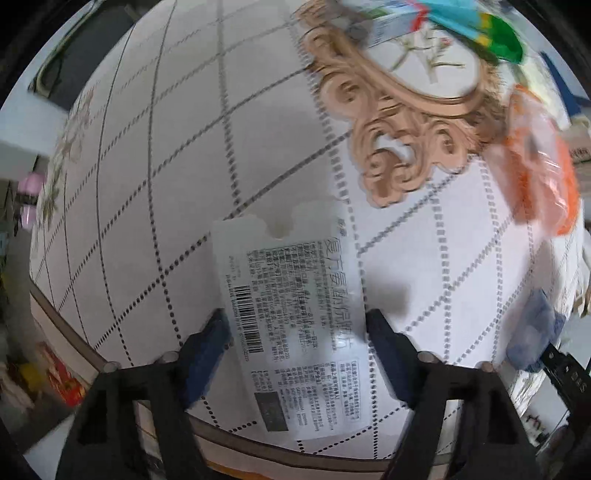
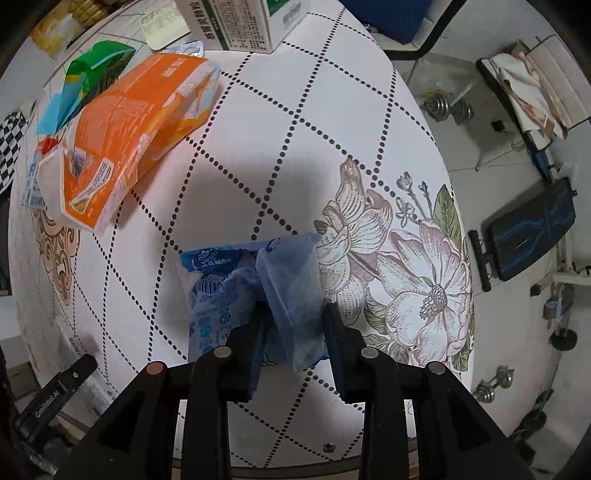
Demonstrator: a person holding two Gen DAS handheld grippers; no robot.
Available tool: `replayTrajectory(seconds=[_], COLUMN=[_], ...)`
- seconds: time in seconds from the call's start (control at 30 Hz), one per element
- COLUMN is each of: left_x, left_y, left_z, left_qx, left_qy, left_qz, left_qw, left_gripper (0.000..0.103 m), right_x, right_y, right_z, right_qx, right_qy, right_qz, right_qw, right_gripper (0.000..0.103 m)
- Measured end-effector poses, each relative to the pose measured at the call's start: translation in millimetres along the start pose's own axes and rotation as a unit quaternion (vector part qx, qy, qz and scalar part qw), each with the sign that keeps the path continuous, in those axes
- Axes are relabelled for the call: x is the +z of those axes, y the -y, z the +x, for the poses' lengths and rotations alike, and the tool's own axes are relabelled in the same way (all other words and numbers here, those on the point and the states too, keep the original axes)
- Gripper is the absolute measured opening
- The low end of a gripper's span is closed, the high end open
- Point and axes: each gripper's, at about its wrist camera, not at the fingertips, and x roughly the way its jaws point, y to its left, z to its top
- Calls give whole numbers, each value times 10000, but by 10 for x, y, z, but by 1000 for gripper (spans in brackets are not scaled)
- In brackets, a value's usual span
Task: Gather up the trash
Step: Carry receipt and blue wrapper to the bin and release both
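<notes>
A flat white printed packet (image 1: 291,317) with a barcode lies on the tablecloth at the near table edge. My left gripper (image 1: 297,332) is open, its fingers on either side of the packet. A crumpled blue tissue wrapper (image 2: 255,295) sits between the fingers of my right gripper (image 2: 295,325); the jaws are close around it. This wrapper also shows in the left wrist view (image 1: 535,328). An orange plastic bag (image 2: 129,136) lies further back on the table, and it shows blurred in the left wrist view (image 1: 539,170).
A round table with a white dotted-grid cloth (image 2: 295,147) and flower print (image 2: 406,273). At the back are a green and blue wrapper (image 2: 88,77), a white medicine box (image 2: 236,22) and a small card (image 2: 162,29). Dumbbells (image 2: 447,107) and a dark bench (image 2: 532,229) stand on the floor.
</notes>
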Motion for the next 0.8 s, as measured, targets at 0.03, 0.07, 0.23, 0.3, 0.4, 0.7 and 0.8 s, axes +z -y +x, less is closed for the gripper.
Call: replayTrajectory(seconds=[0.03,0.07,0.23,0.3,0.4,0.7,0.8], left_x=[-11,-32,-142,-167,-344,-986,-1175], left_y=[6,-1,96,255,326,80,-190], left_z=[-10,-14,-192,-313,-611,-1471,-1600], left_qx=[12,39,230,302,404,130,-49], left_qy=[9,41,297,487,882,1665,1851], left_qz=[94,185,505,693,1030,1501,1635], left_qw=[10000,9998,9980,9959,9899,9745,9690], left_gripper=[71,71,71,71,71,71,71], right_x=[-17,-33,-217,-331,-580,-1410,-1734], right_y=[0,-3,-29,-58,-91,-281,-314], right_z=[-8,-16,-62,-134,-274,-914,-1136], right_qx=[-10,3,215,299,417,743,834], right_qy=[53,104,147,212,319,926,1124], right_qz=[-7,-41,-73,-120,-223,-471,-464], right_qw=[10000,9999,9996,9993,9984,9918,9891], right_gripper=[31,20,11,10,10,9,9])
